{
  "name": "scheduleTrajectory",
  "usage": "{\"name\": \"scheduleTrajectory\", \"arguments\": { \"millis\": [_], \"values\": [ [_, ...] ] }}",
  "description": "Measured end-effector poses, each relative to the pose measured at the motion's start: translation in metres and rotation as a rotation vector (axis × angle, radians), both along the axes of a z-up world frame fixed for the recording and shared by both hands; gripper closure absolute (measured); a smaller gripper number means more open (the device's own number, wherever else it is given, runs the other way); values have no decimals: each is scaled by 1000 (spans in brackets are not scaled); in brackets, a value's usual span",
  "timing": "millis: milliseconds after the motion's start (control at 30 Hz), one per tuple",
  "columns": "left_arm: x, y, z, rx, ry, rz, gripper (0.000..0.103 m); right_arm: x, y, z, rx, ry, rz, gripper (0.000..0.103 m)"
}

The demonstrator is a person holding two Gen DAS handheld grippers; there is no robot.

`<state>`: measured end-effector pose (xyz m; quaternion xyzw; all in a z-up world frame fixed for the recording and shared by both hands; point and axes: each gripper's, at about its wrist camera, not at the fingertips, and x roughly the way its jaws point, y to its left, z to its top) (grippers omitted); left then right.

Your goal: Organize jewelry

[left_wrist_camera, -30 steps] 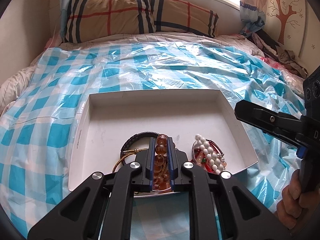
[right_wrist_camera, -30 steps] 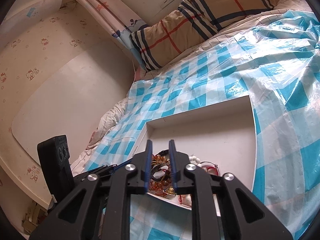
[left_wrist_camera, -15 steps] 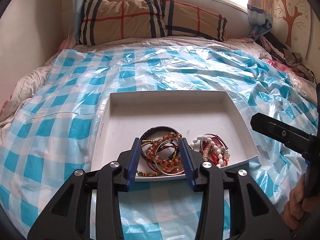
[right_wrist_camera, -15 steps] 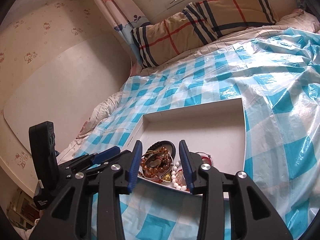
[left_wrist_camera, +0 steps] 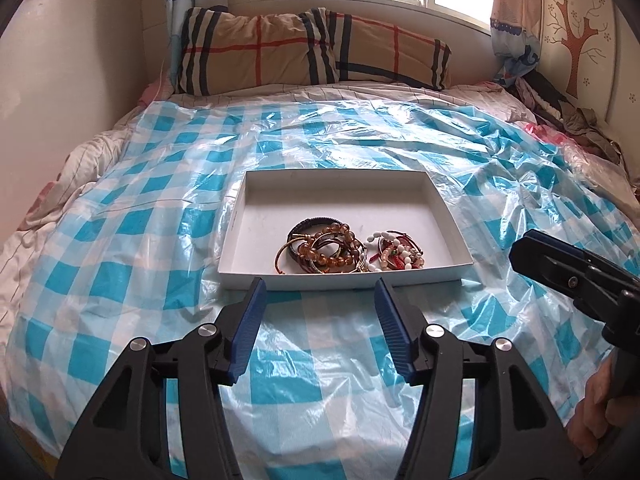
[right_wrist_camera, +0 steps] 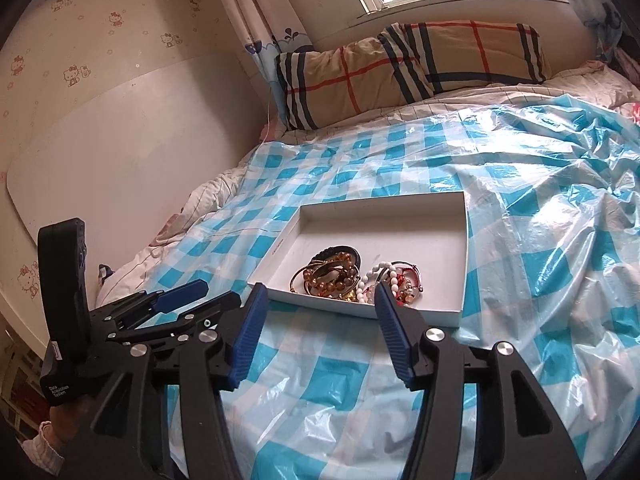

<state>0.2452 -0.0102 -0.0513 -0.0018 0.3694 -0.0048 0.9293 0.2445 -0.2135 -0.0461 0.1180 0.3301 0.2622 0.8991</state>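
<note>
- Nearest in the left wrist view, the left gripper (left_wrist_camera: 320,294) hangs over the plastic sheet (left_wrist_camera: 152,248) on the bed, short of the tray's near rim; its fingers stand wide apart and hold nothing.
- A second ago those fingers were clamped on the amber bead bracelet (left_wrist_camera: 332,248) above the tray; half a second ago they had parted, and now they have drawn back clear of it. By my reading, that bracelet has been delivered.
- The right gripper (right_wrist_camera: 318,300) likewise sits back from the near rim, fingers spread and empty, after reaching in closer earlier.
- The white tray (left_wrist_camera: 240,240) lies flat on the sheet, its long axis running left to right.
- Inside, toward the near edge, the amber bracelet rests flat on a pile of dark and gold bangles (left_wrist_camera: 294,246); just right of it lies a cluster of white and red bead bracelets (left_wrist_camera: 396,252). The two piles seem to touch.
- The far half of the tray is bare.
- No loose jewelry shows on the sheet, so the gathering looks finished.
- Farthest, a plaid pillow (left_wrist_camera: 312,52) lies under the window.
</note>
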Motion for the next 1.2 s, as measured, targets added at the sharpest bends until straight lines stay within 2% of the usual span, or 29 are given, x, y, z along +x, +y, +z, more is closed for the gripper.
{"name": "scheduleTrajectory", "arguments": {
  "millis": [200, 400, 467, 800, 933, 1200],
  "values": [
    [-39, 6, 9, -9, -16, 36, 43, -37, -8, 10, -29, -10, -23, 43],
    [-79, 7, 16, 16, -14, 32, 40, -79, -8, 11, -62, -6, -24, 40],
    [-93, 10, 20, 25, -21, 35, 38, -93, -12, 17, -70, -19, -30, 36],
    [-167, 23, 50, 77, -60, 37, 33, -164, -29, 57, -111, -107, -52, 32],
    [-201, 21, 57, 65, -58, 28, 31, -199, -32, 59, -118, -79, -75, 28],
    [-256, 12, 71, 33, -93, 16, 24, -258, -41, 65, -96, -37, -197, 19]
  ]
}}
